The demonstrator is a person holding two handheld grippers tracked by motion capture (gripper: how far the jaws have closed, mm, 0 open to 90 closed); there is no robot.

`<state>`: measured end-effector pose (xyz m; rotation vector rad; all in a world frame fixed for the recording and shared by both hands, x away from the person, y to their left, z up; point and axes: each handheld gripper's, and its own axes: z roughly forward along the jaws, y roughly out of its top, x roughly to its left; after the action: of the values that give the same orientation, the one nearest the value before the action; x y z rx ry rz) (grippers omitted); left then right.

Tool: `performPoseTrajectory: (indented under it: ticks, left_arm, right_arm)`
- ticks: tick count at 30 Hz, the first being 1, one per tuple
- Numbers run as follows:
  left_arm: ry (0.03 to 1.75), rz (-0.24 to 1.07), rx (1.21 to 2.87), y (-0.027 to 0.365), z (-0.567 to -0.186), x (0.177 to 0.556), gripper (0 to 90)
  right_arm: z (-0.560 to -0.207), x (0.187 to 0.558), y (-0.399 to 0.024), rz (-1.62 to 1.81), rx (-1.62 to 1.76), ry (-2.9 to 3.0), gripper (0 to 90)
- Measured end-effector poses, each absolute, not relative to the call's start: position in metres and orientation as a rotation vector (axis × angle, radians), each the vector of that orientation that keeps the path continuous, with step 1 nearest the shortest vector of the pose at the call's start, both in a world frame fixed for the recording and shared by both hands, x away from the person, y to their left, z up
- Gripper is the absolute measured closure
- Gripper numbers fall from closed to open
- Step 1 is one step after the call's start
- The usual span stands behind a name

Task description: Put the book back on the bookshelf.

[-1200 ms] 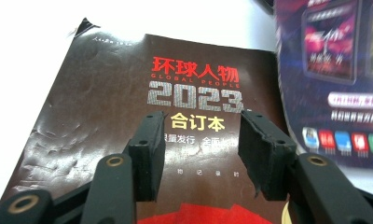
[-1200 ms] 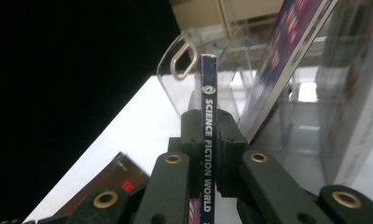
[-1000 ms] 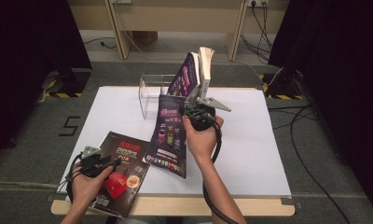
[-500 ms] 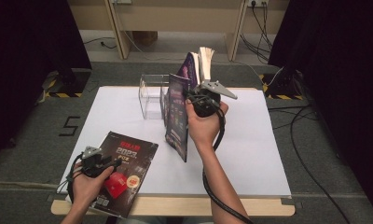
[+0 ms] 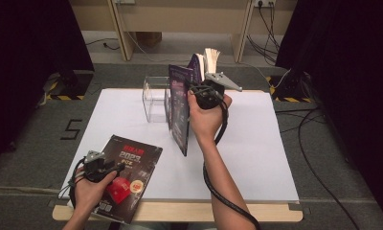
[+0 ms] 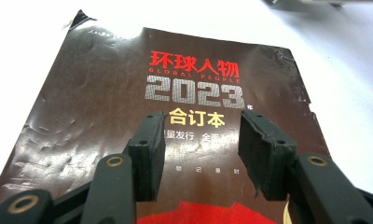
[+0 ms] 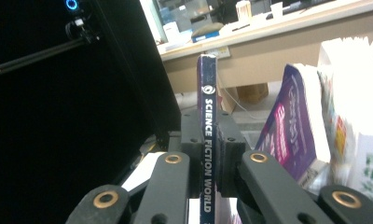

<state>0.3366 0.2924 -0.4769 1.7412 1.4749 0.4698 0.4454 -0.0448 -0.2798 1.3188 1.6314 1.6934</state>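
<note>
At 7 o'clock on the desk [image 5: 275, 163], the left gripper [image 6: 201, 140] rests released over the dark 2023 magazine [image 5: 127, 172], which lies flat and is not yet grasped. At centre, the right gripper [image 7: 207, 154] is clenched on the spine of the Science Fiction World magazine [image 5: 180, 112], held upright above the desk. At 12 o'clock, the clear rack [image 5: 153, 98] already holds purple magazines [image 7: 296, 130]. Judgement: roughly midway; the held magazine needs racking, then the flat one.
</note>
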Motion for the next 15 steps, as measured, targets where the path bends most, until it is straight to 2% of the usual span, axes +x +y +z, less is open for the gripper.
performPoseTrajectory:
  ticks: [15]
  left_arm:
    - [1.471,0.465,1.741,0.292,-0.477,0.336,50.5]
  right_arm:
    - [-0.269,0.46,-0.039,1.703,1.305,1.596,84.9]
